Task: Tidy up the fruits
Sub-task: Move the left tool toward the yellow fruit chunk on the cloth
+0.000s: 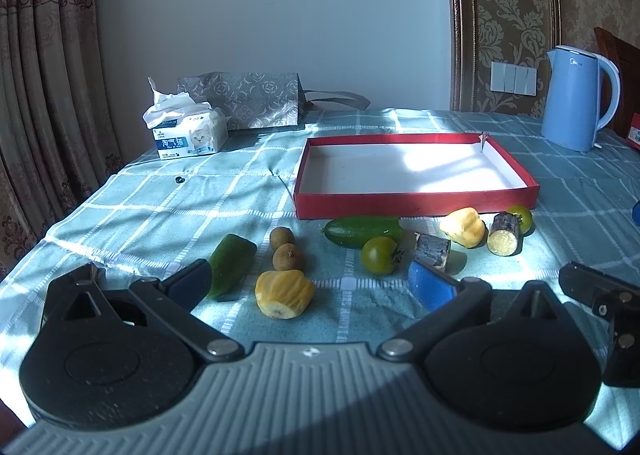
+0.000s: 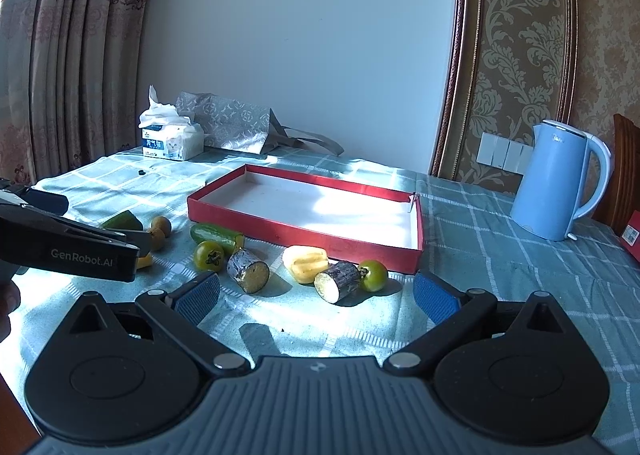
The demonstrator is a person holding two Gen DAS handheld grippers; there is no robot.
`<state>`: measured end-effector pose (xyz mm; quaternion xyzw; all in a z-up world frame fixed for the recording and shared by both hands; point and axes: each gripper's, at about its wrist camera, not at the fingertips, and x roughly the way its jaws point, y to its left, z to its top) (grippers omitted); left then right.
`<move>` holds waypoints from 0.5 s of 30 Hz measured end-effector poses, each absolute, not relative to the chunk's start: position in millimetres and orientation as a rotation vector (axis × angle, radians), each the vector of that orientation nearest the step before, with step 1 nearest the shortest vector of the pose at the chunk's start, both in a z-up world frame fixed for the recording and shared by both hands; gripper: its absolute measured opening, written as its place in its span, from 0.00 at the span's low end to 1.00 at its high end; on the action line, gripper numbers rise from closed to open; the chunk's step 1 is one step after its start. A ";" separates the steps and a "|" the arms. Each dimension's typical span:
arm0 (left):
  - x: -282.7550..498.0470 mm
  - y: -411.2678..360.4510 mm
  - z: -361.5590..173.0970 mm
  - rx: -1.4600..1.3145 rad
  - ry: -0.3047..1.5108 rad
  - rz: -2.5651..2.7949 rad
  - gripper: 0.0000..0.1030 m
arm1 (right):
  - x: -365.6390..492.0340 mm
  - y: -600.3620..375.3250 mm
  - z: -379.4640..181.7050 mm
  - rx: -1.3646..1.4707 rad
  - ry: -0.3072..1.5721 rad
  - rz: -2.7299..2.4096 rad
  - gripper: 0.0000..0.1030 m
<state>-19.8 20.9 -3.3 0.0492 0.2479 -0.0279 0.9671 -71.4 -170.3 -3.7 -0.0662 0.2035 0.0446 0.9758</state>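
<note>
A shallow red box (image 1: 416, 204) (image 2: 304, 233) with a white inside lies empty on the checked tablecloth. In front of it lie a cucumber (image 1: 362, 230), two green tomatoes (image 1: 380, 255) (image 2: 373, 275), two dark sugarcane stubs (image 2: 249, 270) (image 2: 338, 281), two yellow fruit pieces (image 1: 283, 294) (image 2: 306, 263), two brown longans (image 1: 287, 257) and a green piece (image 1: 232, 265). My left gripper (image 1: 310, 287) is open and empty, low over the near yellow piece. My right gripper (image 2: 316, 297) is open and empty, just short of the sugarcane stubs.
A blue kettle (image 1: 578, 97) (image 2: 558, 181) stands at the right. A tissue pack (image 1: 188, 131) and a grey patterned bag (image 1: 244, 99) sit at the back left. A small black bit (image 1: 179, 179) lies on the cloth. The left gripper's body (image 2: 68, 247) shows at the right view's left edge.
</note>
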 end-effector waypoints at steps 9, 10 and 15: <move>-18.9 22.0 -5.0 0.101 0.509 -0.046 1.00 | -72.2 -169.9 -4.5 -0.137 0.410 0.093 1.00; -19.2 22.1 -5.0 0.102 0.508 -0.046 1.00 | -72.4 -169.9 -4.5 -0.137 0.409 0.093 1.00; -19.3 22.5 -5.3 0.101 0.511 -0.044 1.00 | -72.4 -170.7 -4.8 -0.131 0.410 0.092 1.00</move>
